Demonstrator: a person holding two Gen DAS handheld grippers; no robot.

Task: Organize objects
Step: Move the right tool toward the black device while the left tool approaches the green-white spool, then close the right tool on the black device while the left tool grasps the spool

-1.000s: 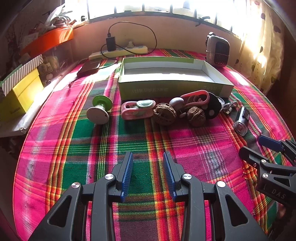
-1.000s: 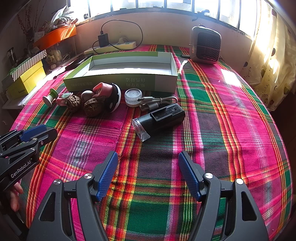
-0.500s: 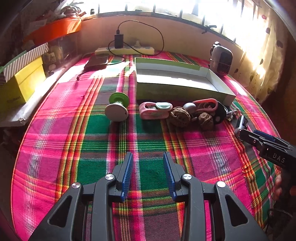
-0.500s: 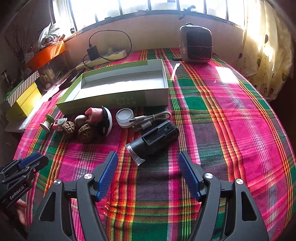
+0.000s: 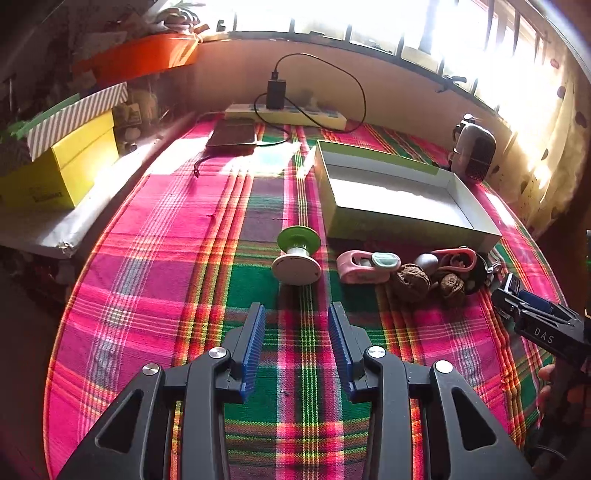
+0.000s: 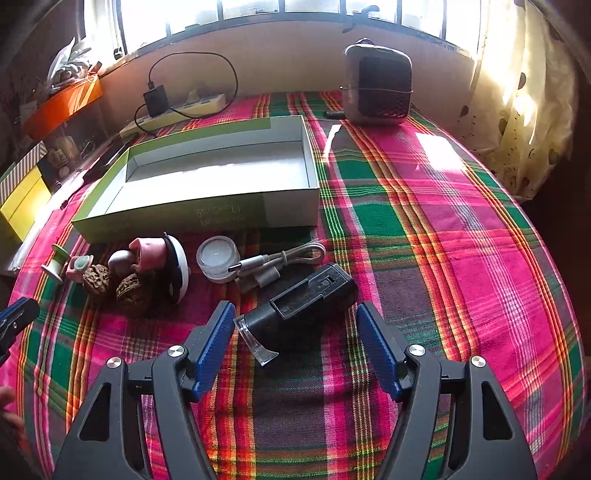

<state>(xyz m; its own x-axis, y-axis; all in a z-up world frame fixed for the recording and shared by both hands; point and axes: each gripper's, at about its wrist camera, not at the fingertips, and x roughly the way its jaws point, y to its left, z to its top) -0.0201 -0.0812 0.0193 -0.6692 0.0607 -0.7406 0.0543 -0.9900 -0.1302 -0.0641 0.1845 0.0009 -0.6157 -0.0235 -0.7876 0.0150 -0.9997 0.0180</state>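
Near the table's front edge our left gripper (image 5: 296, 341) is opening — nothing between its jaws. Right gripper (image 6: 295, 345) gapes wide, empty, the black device (image 6: 301, 299) just ahead.

Cloth, card, plastic and rough shell

Woven plaid cloth (image 6: 424, 229) covers the surface; the box (image 6: 207, 218) looks matt cardboard, the black device (image 6: 306, 299) matt plastic with a clear glossy tip, the walnuts (image 6: 98, 277) rough and wrinkled.

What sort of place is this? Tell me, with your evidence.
Probably a room in a home, not a workshop: a plaid tablecloth covers a table under a barred window, with a power strip and curtain nearby.
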